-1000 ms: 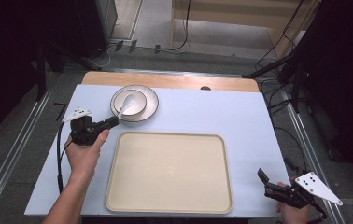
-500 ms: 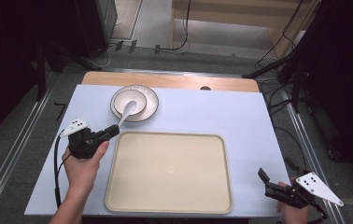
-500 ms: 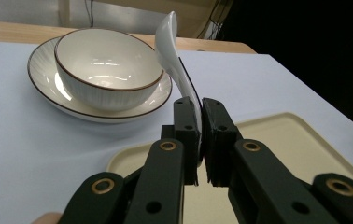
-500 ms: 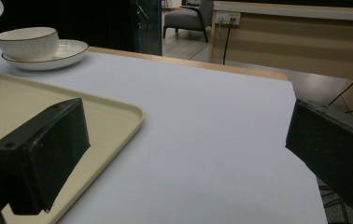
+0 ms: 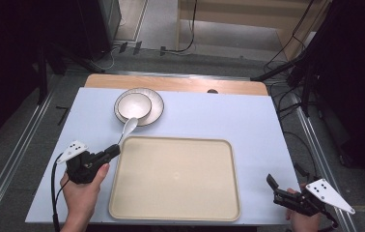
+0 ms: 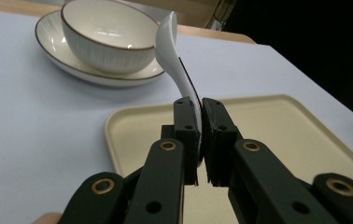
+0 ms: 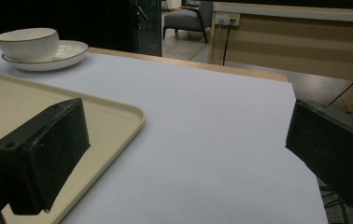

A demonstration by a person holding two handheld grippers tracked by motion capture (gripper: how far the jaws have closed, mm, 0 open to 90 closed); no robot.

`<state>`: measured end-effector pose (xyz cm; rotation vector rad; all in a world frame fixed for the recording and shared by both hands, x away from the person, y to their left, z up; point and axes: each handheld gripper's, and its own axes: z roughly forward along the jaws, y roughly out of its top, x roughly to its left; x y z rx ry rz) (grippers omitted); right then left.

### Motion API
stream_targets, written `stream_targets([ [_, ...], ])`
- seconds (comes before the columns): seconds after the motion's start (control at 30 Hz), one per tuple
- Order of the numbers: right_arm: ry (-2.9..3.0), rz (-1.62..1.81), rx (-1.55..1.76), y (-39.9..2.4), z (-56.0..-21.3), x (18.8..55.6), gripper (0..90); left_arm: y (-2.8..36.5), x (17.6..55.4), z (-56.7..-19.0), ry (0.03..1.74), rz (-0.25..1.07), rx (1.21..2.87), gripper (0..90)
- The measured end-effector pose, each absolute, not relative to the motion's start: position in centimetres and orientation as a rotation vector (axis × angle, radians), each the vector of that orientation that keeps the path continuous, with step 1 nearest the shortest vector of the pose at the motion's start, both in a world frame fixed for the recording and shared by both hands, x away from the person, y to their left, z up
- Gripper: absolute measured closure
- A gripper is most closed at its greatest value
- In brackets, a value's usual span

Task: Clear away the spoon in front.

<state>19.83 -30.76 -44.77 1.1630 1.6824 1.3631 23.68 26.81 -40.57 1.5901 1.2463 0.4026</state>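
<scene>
We have the left gripper (image 5: 114,151) pinching the white spoon (image 5: 128,128) by its handle, left of centre, between bowl (image 5: 134,105) and tray (image 5: 175,178). Likely next: lower it onto the tray. Right gripper (image 5: 273,188) spread, idle lower right.

White spoon (image 6: 172,51); cream ribbed bowl (image 6: 108,33); beige tray (image 5: 175,179); black tool (image 6: 201,123).

Left gripper (image 5: 113,150) clamped tight — right gripper (image 5: 270,182) fingers spread wide.
</scene>
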Motion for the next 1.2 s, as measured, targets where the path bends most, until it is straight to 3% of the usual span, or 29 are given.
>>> stream_targets([
  [0.3,1.686,1.363,1.160,-30.7,-44.8,19.8,0.0,26.5,21.3,-42.7,1.292,0.384,1.572,86.3],
  [1.0,1.682,1.362,1.170,-30.9,-44.9,19.8,0.0,25.6,21.4,-46.4,1.410,0.376,1.633,86.0],
  [1.1,1.684,1.361,1.171,-30.9,-44.9,19.8,0.0,25.5,21.6,-46.8,1.434,0.388,1.658,84.6],
  [1.2,1.683,1.363,1.171,-30.9,-44.9,19.8,0.0,25.4,21.7,-46.8,1.443,0.390,1.676,75.0],
])
